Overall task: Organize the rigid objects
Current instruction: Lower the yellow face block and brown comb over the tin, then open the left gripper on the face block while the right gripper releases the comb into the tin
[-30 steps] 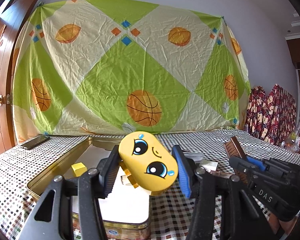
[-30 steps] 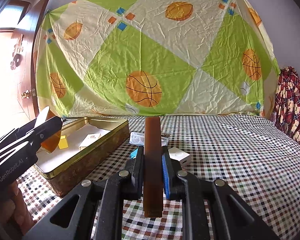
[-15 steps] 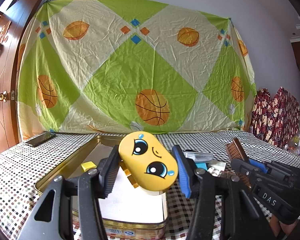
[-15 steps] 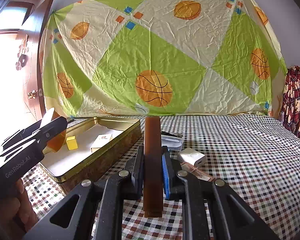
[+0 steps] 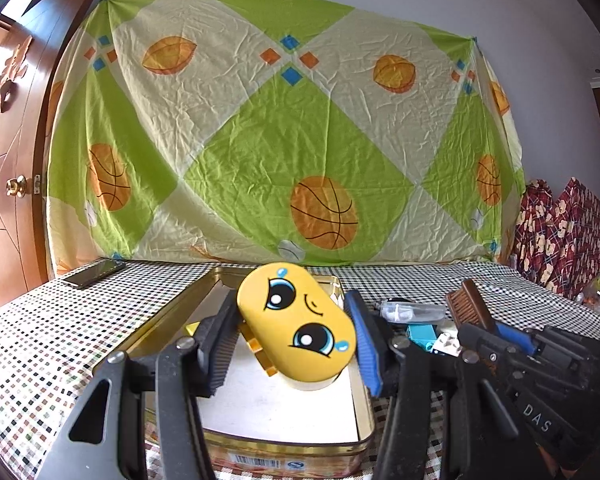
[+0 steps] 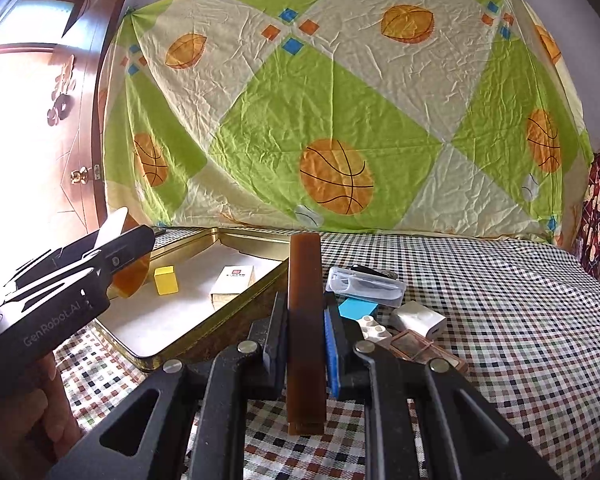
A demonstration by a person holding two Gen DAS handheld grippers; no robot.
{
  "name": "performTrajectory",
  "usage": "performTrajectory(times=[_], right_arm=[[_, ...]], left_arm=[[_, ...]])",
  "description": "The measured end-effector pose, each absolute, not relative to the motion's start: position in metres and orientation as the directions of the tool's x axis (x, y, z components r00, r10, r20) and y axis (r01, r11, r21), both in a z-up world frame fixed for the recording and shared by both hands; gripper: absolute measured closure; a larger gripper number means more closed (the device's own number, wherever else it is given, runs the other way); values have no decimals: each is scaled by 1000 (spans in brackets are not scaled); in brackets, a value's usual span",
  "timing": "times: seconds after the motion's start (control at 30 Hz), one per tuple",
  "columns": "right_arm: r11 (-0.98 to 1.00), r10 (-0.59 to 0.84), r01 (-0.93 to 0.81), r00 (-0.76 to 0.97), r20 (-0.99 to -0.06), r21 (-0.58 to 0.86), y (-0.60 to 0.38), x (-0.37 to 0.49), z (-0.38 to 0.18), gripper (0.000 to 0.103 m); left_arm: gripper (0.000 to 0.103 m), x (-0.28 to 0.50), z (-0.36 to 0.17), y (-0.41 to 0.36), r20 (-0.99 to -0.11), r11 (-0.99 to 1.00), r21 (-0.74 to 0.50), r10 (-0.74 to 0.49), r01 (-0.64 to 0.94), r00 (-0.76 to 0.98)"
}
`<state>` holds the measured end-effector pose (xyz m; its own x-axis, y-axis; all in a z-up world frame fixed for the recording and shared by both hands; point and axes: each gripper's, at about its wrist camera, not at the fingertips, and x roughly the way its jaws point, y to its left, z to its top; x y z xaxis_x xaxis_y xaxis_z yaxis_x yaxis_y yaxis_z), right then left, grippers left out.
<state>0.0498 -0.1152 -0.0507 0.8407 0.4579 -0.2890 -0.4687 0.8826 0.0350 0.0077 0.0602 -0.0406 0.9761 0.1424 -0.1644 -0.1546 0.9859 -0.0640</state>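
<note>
A yellow case (image 5: 298,326) bears blue cartoon eyes. The gold tin (image 6: 236,240) holds a yellow block (image 6: 166,280); the comb (image 6: 306,320) is brown. The backdrop sheet (image 6: 340,100) is green and cream with orange basketballs.

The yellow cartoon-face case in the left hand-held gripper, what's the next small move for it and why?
Probably lower it and let go. The yellow oval case with cartoon eyes, clamped in the left hand-held gripper, hangs over the white floor of the gold metal tin, clear of the small yellow block and white box.
</note>
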Motion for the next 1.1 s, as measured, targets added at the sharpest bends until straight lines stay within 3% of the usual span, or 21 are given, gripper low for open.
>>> performTrajectory(times=[1.1], right_arm=[[829,535,-558,774,-339,35,-69,55,-48,86]], left_arm=[[51,14,-43,108,-243,972,-88,192,-219,951]])
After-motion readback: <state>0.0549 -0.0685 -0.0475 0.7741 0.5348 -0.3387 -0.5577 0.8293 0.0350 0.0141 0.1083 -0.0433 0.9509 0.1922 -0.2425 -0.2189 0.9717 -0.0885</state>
